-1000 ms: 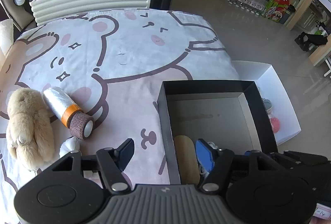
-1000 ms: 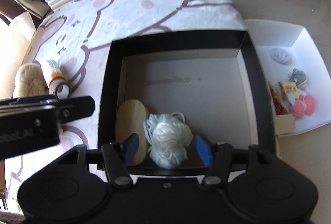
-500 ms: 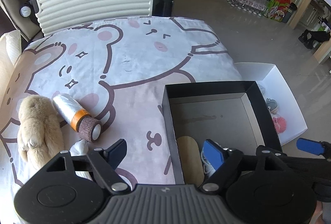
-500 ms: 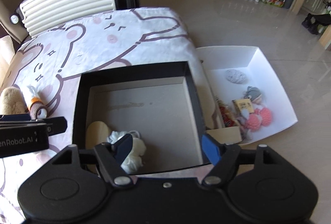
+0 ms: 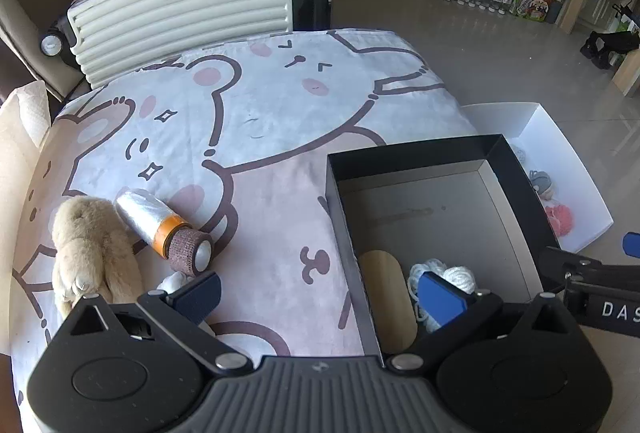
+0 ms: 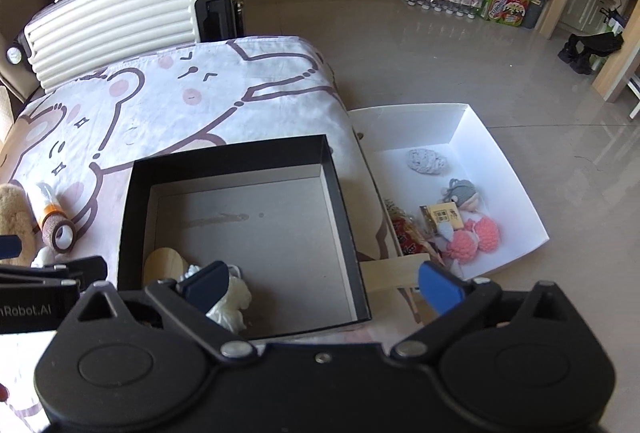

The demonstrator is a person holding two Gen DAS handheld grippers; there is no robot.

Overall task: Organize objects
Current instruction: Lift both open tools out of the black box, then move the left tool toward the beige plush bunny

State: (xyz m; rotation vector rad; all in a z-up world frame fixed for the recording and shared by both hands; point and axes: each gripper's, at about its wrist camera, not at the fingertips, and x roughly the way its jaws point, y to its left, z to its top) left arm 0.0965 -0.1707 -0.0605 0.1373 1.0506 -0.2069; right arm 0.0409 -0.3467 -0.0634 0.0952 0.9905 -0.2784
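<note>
— Left wrist view: what is seen of the left gripper (image 5: 320, 291)?

— Its jaws have just been opening and are spread wide, with nothing gripped; one finger is held over the bear-print blanket (image 5: 280, 121), the other over the black box (image 5: 412, 153).

— And what is contained in the box?

— A white yarn ball (image 5: 460, 275) and a wooden oval piece (image 5: 384, 293) are seen lying side by side at its near left corner.

— What is left on the blanket?

— A plush toy (image 5: 88, 245) is laid at the left edge, with a plastic-wrapped roll with an orange band (image 5: 154, 217) just beside it and a brown bandage roll (image 5: 192, 253) at that roll's end.

— How is the right gripper (image 6: 320, 283) shown in the right wrist view?

— Its jaws have also just been opening and are spread wide and empty above the box's near edge. To the right, on the floor, a white tray (image 6: 496, 149) is seen holding pink pompoms (image 6: 476, 237) and other small items.
</note>
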